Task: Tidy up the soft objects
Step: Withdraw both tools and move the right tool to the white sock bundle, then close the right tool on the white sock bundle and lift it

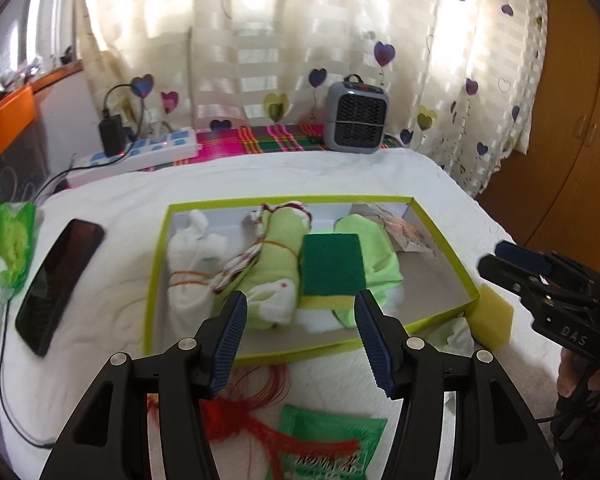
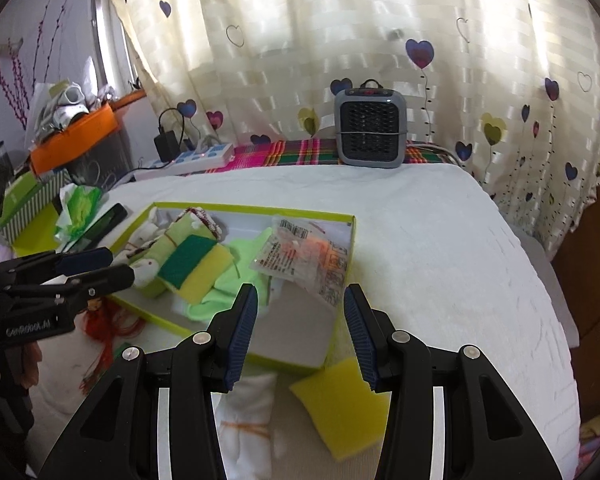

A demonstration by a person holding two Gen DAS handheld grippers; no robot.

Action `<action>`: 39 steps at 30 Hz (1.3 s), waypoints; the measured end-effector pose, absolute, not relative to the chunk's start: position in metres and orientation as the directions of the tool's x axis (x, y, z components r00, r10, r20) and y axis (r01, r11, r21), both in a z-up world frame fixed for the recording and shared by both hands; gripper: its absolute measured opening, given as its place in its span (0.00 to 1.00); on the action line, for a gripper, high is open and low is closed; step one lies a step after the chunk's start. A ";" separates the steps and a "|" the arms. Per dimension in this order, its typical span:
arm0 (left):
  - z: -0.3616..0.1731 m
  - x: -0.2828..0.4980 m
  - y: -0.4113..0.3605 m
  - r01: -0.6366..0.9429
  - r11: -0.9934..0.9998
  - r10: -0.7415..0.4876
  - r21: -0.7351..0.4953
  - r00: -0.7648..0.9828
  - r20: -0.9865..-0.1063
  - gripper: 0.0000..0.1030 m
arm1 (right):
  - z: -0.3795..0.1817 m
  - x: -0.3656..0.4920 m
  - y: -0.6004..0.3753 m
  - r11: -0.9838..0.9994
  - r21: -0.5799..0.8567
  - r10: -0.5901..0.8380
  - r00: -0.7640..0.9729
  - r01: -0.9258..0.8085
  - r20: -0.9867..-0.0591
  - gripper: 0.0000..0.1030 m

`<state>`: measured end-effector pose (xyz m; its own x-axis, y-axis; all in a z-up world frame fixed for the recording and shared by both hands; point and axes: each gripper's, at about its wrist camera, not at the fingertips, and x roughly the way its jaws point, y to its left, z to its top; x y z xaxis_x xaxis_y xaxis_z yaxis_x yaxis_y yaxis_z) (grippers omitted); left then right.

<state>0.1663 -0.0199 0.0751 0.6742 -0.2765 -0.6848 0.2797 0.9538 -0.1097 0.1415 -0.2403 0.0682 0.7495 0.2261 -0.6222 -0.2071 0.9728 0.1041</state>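
A shallow box with a lime-green rim lies on the white bed cover. Inside it are a white tied cloth bundle, a pale green roll bound with red-and-white cord, a green-topped yellow sponge, a light green cloth and a clear plastic packet. My left gripper hovers open over the box's near edge, holding nothing. My right gripper is open and empty above the box's near right corner. Outside the box lie a yellow sponge and a second white tied bundle.
A red tassel and a green packet lie in front of the box. A black phone and a green tissue pack are to its left. A grey heater and a power strip stand by the curtain.
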 end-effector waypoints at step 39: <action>0.026 0.132 0.098 0.014 0.975 -0.177 -0.220 0.643 -0.745 0.54 | 0.009 0.103 -0.199 0.959 0.079 0.232 0.596 -0.272 -0.769 0.54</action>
<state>0.1323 0.0983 0.0264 0.6434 -0.1771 -0.7448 0.0142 0.9755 -0.2197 0.1027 -0.1990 0.0087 0.5957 0.2320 -0.7690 -0.2721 0.9591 0.0786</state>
